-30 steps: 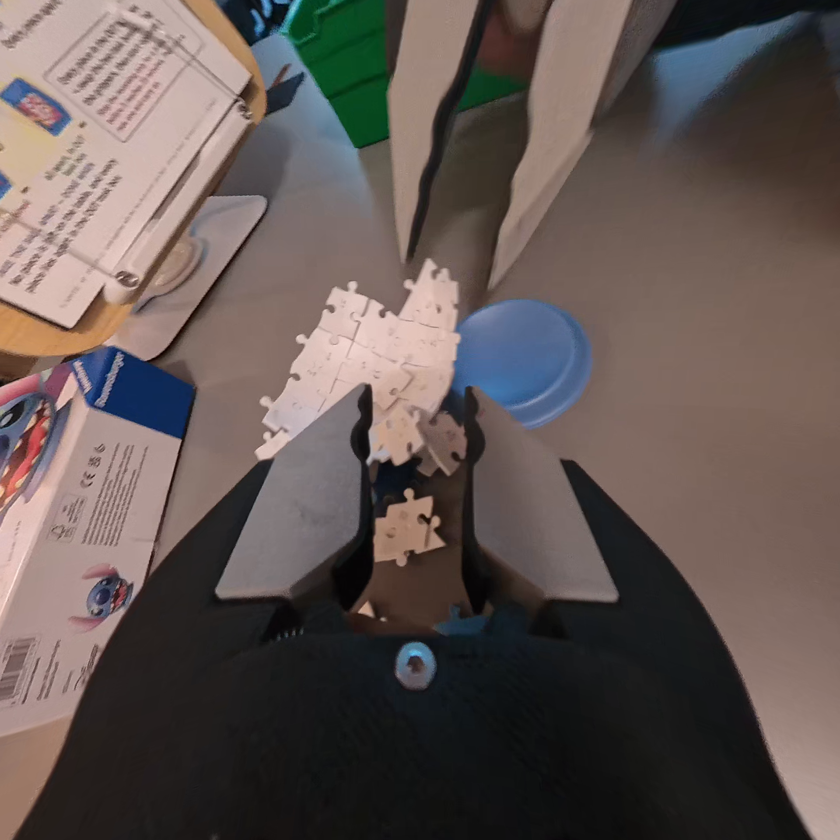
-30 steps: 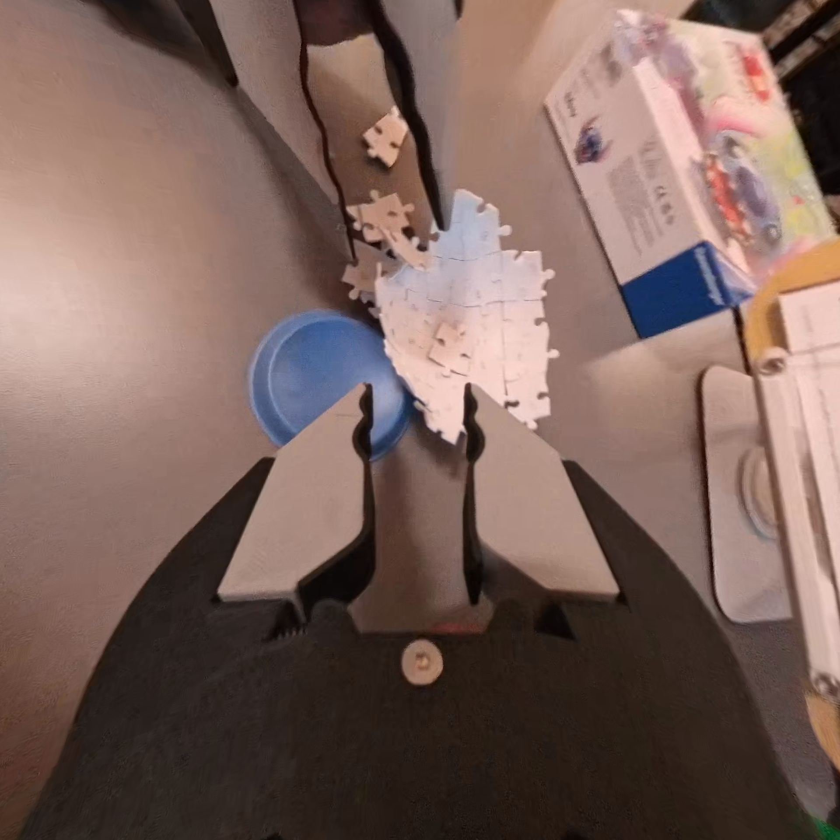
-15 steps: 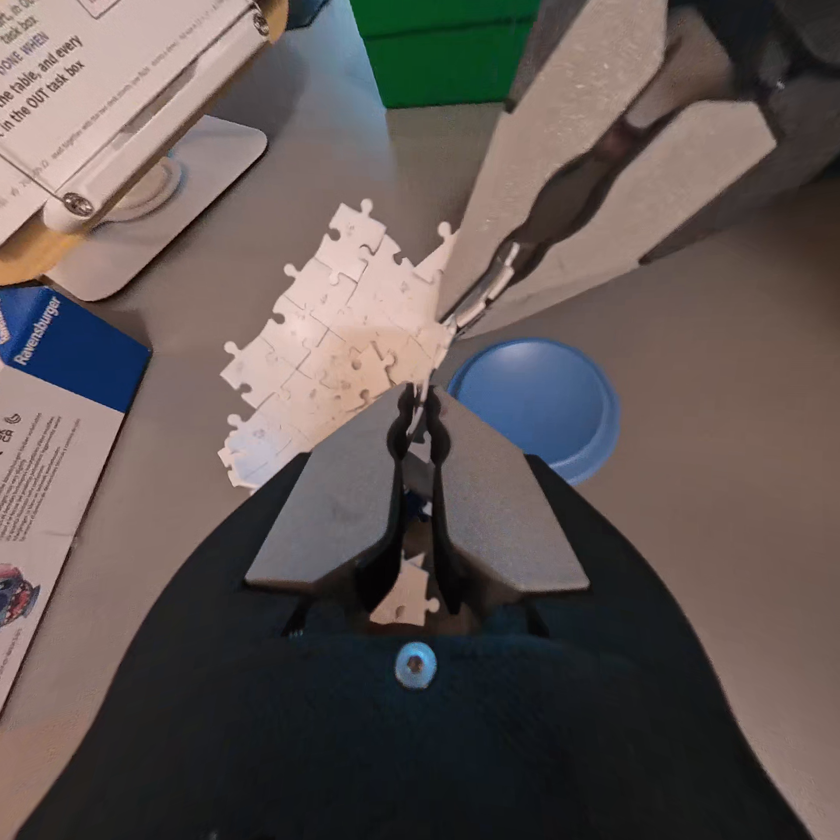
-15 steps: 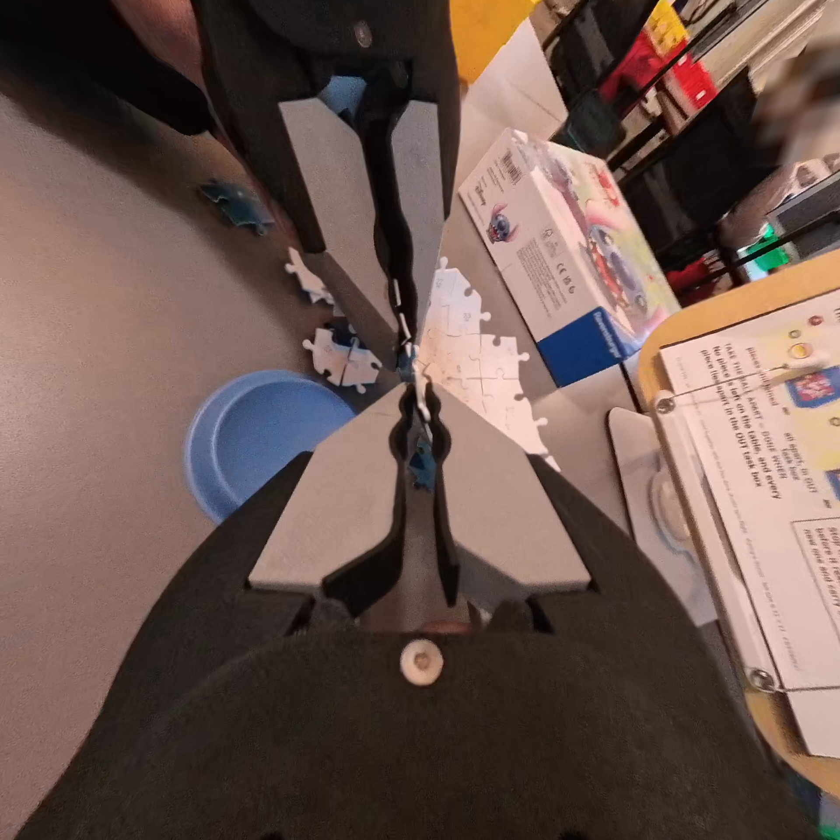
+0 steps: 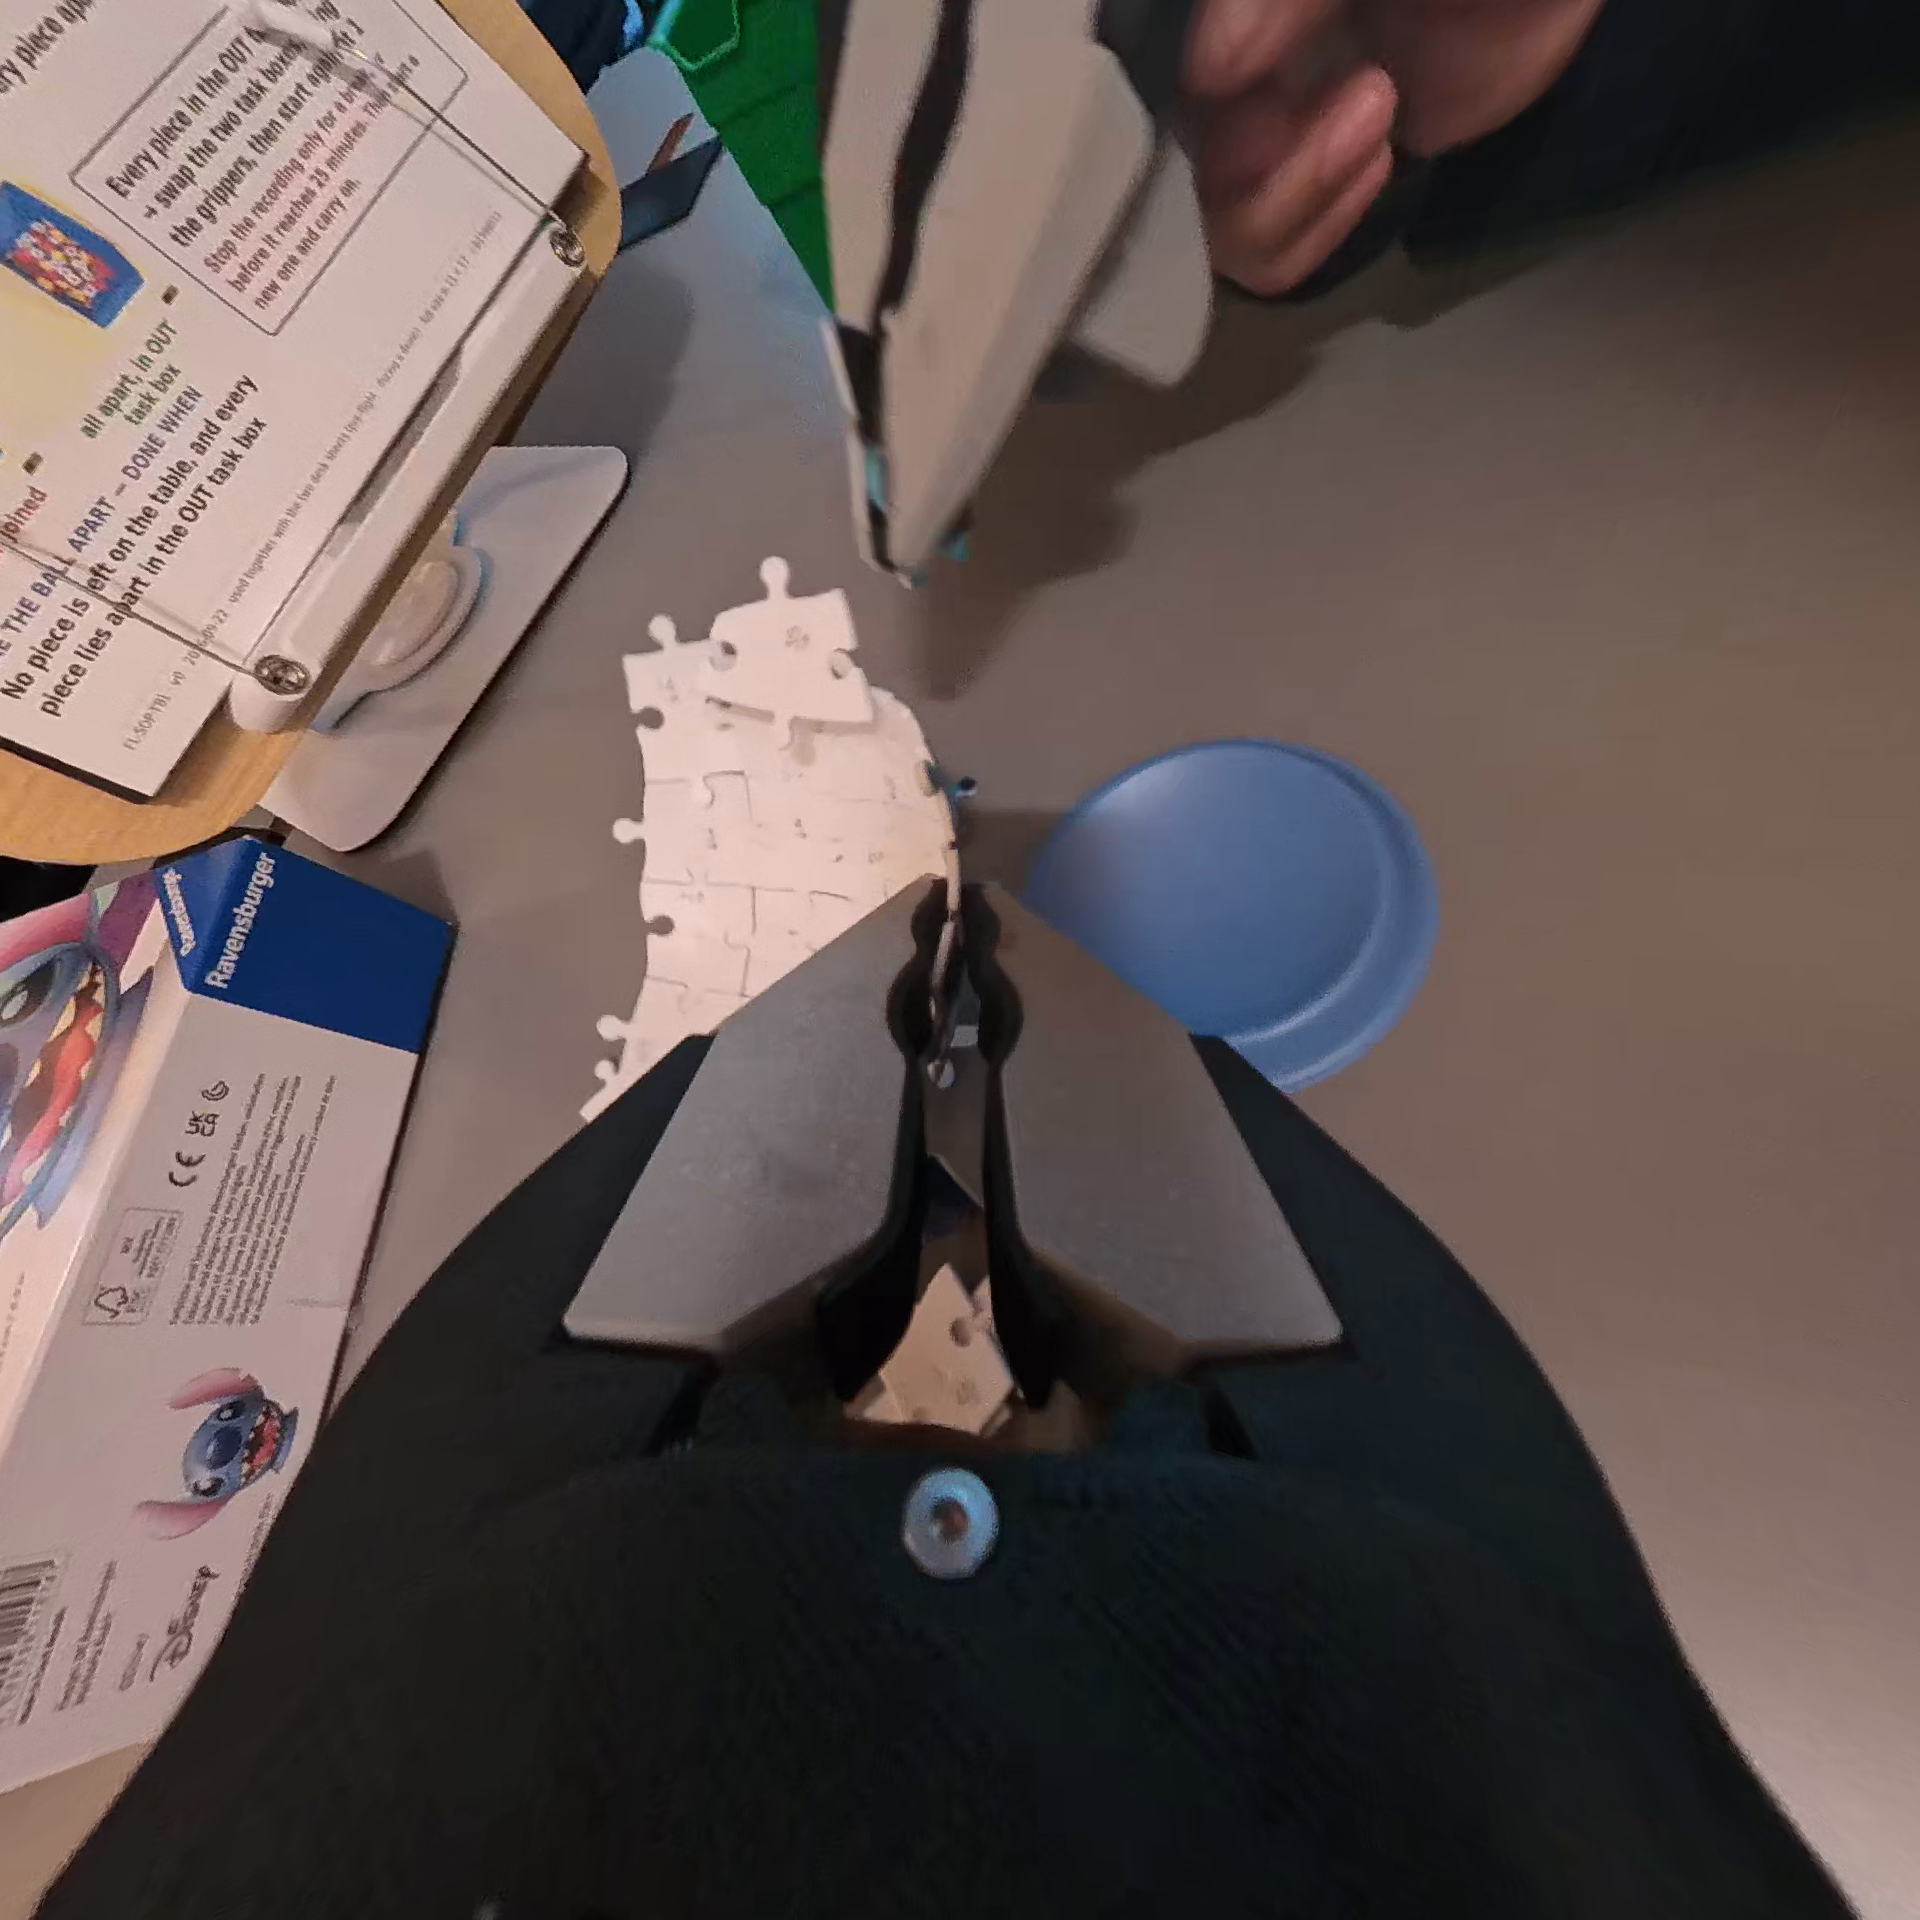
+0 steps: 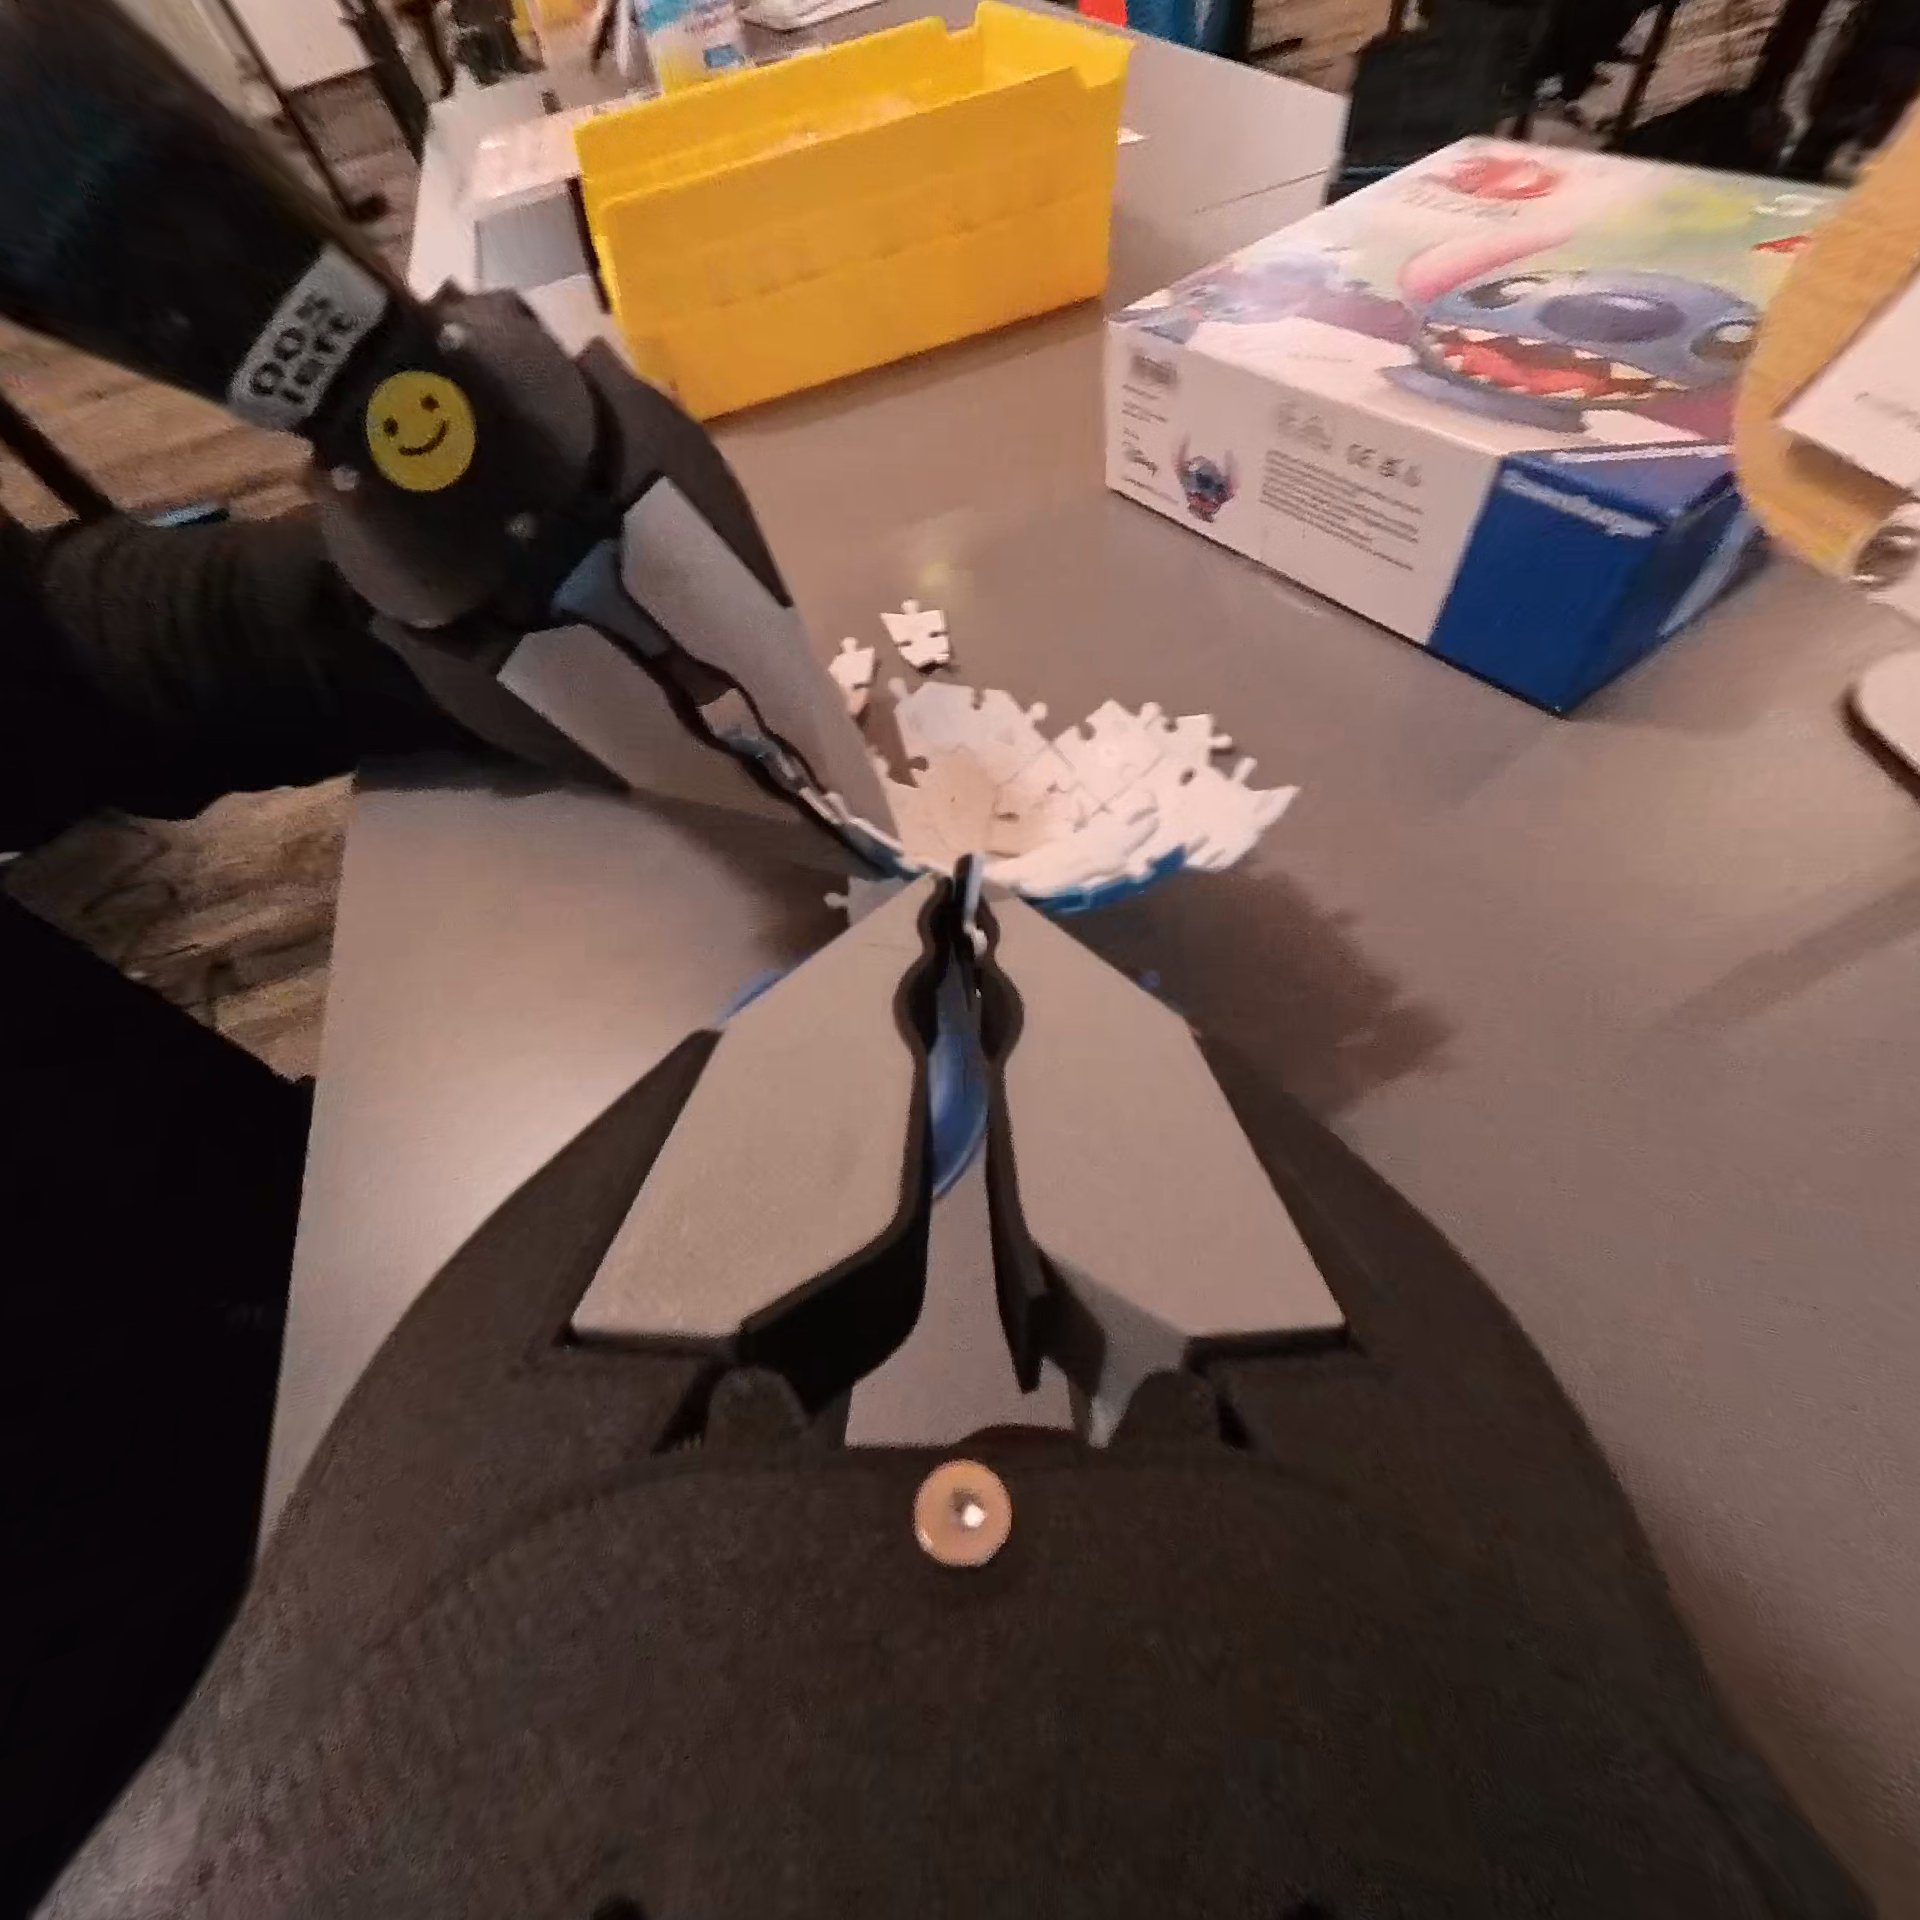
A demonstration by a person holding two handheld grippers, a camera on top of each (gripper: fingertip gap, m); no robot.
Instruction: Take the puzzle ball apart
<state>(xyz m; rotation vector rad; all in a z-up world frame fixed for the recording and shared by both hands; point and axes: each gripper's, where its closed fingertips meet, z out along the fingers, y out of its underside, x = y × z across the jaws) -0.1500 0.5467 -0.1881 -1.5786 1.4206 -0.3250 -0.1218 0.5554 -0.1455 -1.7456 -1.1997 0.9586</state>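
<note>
Grey tabletop carries everything: nearest, the left gripper pinches the rim of a curved shell of joined white puzzle pieces beside a blue dish, the right gripper clamps a blue-and-white piece at that rim, then puzzle box, yellow bin.

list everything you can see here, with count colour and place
curved puzzle section: one, white inside, blue outside, lifted over the table between both grippers
loose puzzle pieces: at least two, white, on the table beyond the section
round dish: one, blue, on the table below the section
puzzle box: one, white and blue, on the table
bin: one, yellow, far edge of the table
bin: one, green, partly seen
instruction sheet on stand: one, white
table: one, grey
left gripper: shut on the section's edge
right gripper: shut on its edge
</note>
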